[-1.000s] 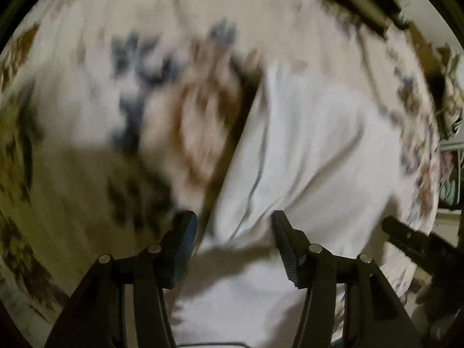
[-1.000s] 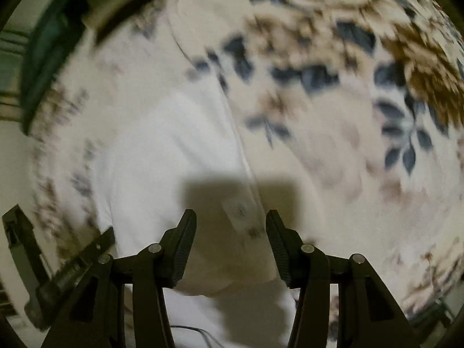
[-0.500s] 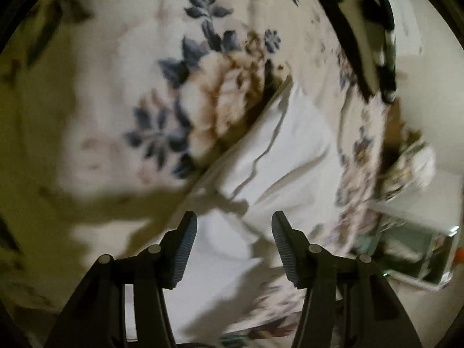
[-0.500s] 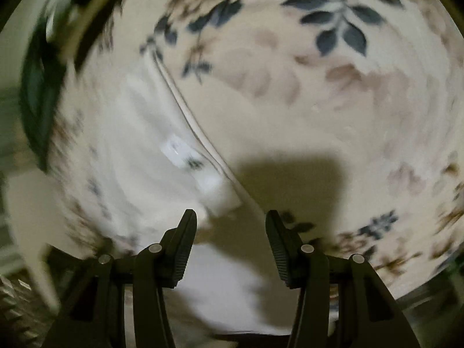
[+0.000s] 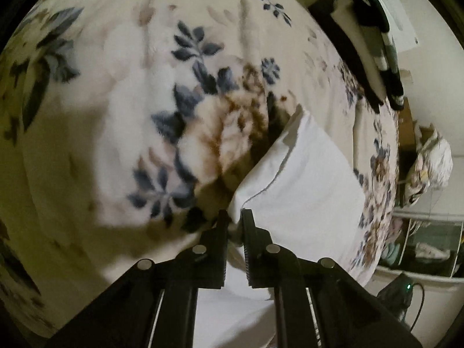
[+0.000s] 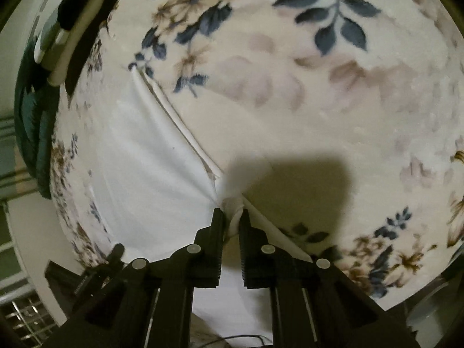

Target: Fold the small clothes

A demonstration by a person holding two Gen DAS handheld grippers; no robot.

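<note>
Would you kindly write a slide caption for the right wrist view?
Right gripper, jaws shut on a bunched edge of the white cotton garment lying on the floral fleece blanket.

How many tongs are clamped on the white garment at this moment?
2. The left tongs pinch the white garment at its near left edge; the right tongs pinch a bunched edge on its right side, over the floral blanket.
</note>
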